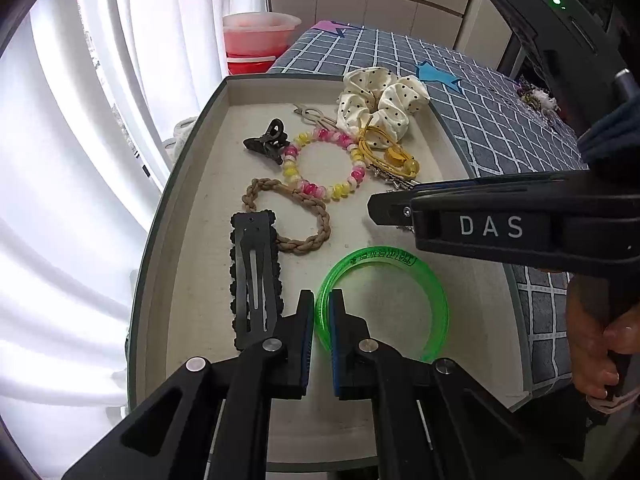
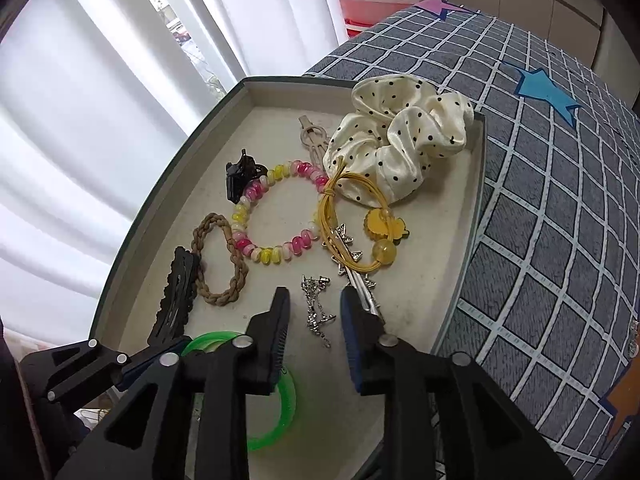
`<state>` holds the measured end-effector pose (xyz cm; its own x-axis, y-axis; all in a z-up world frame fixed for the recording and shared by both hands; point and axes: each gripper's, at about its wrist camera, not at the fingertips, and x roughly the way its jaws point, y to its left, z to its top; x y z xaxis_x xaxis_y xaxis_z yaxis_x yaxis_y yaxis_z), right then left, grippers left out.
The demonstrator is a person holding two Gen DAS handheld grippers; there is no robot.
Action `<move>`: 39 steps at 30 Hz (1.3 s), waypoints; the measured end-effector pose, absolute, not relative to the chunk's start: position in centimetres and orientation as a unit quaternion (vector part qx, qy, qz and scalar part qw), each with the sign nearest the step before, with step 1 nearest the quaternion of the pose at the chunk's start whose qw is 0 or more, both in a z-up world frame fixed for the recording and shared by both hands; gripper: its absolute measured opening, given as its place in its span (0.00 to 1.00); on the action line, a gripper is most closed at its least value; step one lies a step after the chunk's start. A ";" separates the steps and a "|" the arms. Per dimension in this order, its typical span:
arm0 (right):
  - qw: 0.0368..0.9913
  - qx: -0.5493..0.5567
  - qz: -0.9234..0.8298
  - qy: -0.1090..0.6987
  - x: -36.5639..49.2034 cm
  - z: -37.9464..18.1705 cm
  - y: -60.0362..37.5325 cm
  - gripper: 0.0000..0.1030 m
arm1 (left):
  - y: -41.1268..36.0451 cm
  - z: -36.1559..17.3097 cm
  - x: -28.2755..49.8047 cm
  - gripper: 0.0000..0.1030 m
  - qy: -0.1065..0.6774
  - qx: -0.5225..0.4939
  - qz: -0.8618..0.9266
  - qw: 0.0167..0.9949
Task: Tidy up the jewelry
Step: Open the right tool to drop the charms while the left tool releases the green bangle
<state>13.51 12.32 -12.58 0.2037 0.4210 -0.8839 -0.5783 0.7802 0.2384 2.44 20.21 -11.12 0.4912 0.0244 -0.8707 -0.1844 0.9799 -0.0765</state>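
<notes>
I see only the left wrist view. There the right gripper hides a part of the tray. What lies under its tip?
Observer: A small silver chain lies on the tray, between the two fingers of the right gripper.
Operator: Do the pads press on it already?
Observer: No. The jaws stand open, and there is a gap between the chain and each finger.
</notes>
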 end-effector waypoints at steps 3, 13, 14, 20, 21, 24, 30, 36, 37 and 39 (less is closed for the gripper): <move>0.774 -0.065 0.323 0.540 13.6 -12.3 12.3 0.45 | 20.4 -11.0 2.4 0.14 0.498 -0.083 0.065 0.861; 0.797 -0.014 0.312 0.517 14.7 -9.4 9.5 0.46 | 20.1 -10.6 2.7 0.14 0.497 -0.072 0.075 0.861; 0.798 -0.012 0.311 0.516 14.7 -9.1 9.3 0.46 | 20.0 -10.6 2.7 0.15 0.496 -0.070 0.075 0.862; 0.806 0.001 0.302 0.508 14.3 -8.4 7.4 0.46 | 19.9 -10.4 3.2 0.15 0.496 -0.066 0.078 0.862; 0.807 0.002 0.301 0.508 14.1 -8.3 7.1 0.46 | 19.9 -10.3 3.2 0.15 0.496 -0.067 0.078 0.862; 0.809 0.004 0.296 0.509 13.6 -8.2 6.2 0.46 | 20.0 -10.2 3.1 0.15 0.495 -0.070 0.079 0.862; 0.815 0.001 0.279 0.508 13.1 -8.1 5.2 0.47 | 20.2 -9.7 2.9 0.15 0.493 -0.071 0.083 0.863; 0.821 -0.011 0.268 0.504 12.2 -7.8 4.7 0.49 | 20.4 -9.1 2.7 0.15 0.489 -0.074 0.086 0.865; 0.822 -0.012 0.266 0.503 12.1 -7.7 4.7 0.49 | 20.5 -9.0 2.7 0.15 0.488 -0.075 0.087 0.865; 0.824 -0.012 0.265 0.501 11.9 -7.5 4.6 0.49 | 20.6 -8.7 2.6 0.52 0.486 -0.076 0.089 0.866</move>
